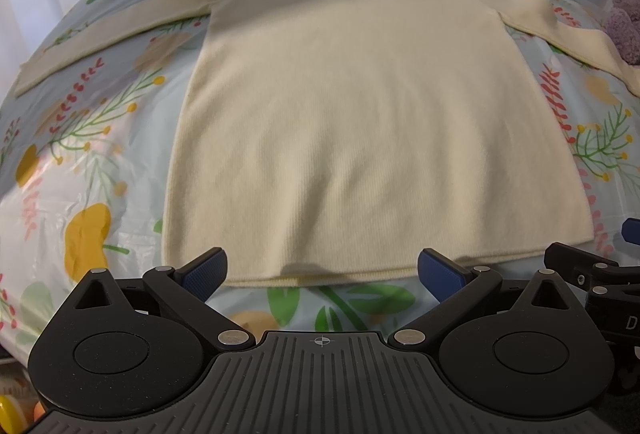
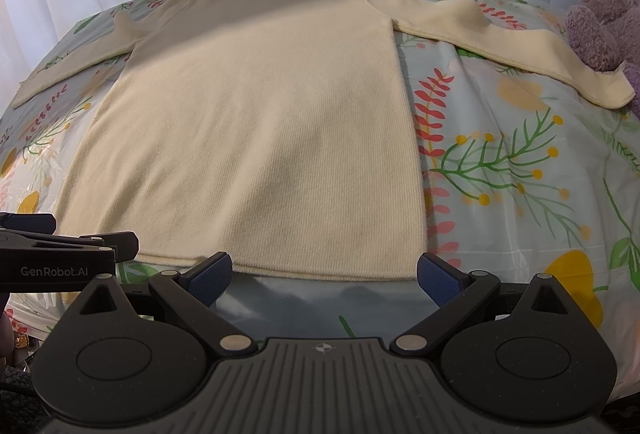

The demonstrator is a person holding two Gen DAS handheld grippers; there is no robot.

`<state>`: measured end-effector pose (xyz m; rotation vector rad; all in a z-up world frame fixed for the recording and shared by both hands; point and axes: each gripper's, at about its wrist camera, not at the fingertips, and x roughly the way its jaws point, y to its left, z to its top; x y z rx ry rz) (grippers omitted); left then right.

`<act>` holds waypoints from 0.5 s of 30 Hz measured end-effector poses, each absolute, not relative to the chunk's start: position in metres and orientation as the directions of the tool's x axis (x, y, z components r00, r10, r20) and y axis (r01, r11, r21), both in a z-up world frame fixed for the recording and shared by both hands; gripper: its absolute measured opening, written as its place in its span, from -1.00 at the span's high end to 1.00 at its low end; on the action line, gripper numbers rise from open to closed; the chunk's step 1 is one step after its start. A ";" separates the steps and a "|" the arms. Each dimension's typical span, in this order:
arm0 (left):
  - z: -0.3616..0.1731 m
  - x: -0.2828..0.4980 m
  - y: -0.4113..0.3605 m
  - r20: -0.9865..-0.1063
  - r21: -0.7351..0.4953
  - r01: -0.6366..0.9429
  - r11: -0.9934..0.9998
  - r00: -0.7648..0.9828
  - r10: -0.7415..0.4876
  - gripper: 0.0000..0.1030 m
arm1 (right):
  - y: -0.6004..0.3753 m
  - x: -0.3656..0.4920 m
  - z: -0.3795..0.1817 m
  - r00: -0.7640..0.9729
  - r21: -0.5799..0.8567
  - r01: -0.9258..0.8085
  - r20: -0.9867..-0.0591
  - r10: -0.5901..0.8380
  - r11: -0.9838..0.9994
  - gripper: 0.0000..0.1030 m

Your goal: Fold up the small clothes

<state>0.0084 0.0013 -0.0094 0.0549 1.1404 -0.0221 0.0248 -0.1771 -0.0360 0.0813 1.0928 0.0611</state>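
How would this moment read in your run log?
sweater flat, unfolded, sleeves out | left gripper open at hem | right gripper open at hem

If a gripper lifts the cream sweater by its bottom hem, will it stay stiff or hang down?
The cream sweater is a soft ribbed knit lying limp, so it would likely sag. Its spread sleeves would probably trail. The glossy floral cover may let it slide.

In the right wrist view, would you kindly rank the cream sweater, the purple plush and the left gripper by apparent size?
1. cream sweater, clearly largest.
2. and 3. purple plush and left gripper: similar, both cut off by the frame edge, so unranked.
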 end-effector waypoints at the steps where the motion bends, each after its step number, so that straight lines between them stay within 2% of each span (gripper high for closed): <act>1: -0.010 0.009 0.001 -0.909 0.033 0.045 0.998 0.416 0.011 -1.00 | -0.177 0.025 -0.036 0.459 0.097 -0.010 -0.884 0.091 0.995 -0.93; 15: -0.012 0.011 0.004 -0.916 0.032 0.032 0.999 0.402 0.017 -1.00 | -0.179 0.026 -0.036 0.490 0.097 -0.004 -0.868 0.086 0.995 -0.93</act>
